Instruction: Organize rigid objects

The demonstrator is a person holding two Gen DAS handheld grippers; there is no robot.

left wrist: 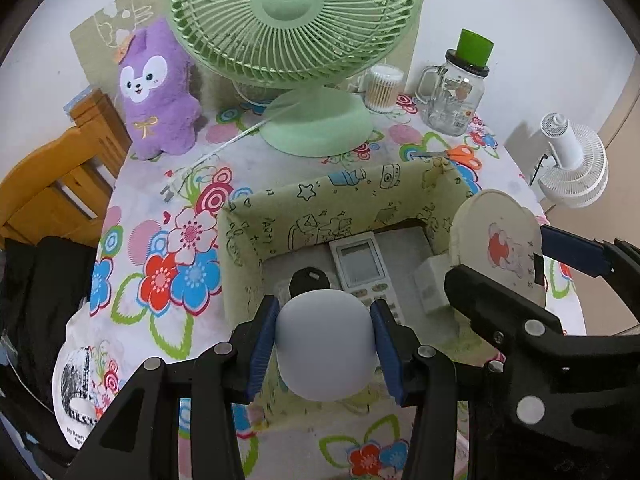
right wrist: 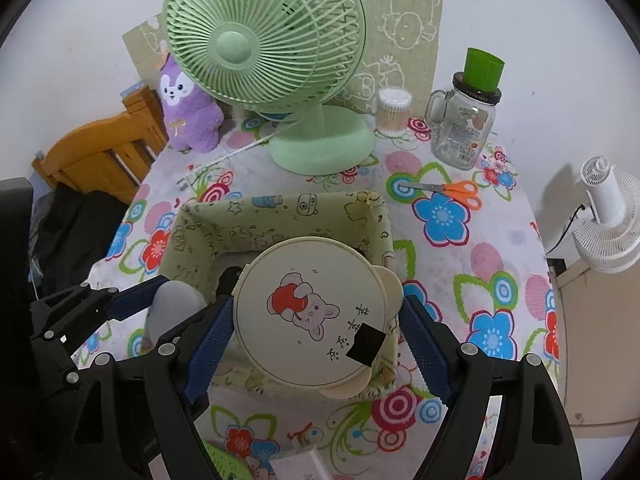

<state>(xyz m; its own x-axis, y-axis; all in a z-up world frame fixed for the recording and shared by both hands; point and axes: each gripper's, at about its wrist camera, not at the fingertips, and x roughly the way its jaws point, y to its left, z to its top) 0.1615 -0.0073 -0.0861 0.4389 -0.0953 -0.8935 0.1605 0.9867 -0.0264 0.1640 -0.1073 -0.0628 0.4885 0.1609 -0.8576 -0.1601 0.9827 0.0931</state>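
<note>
Left gripper [left wrist: 326, 346] clamped on grey rounded object [left wrist: 326, 344], right gripper [right wrist: 318, 330] gripping round cream case [right wrist: 310, 316], both above fabric basket [left wrist: 280, 220], green fan [left wrist: 294, 52] at twelve o'clock.

White wall [left wrist: 520, 20], wooden chair [left wrist: 60, 184], floral-clothed table [right wrist: 480, 248]

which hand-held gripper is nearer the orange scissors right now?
Right. The right hand-held gripper, holding the round cream case, hangs over the fabric box's side nearest the scissors. The left hand-held gripper, holding the grey egg-shaped object, sits farther across.
</note>
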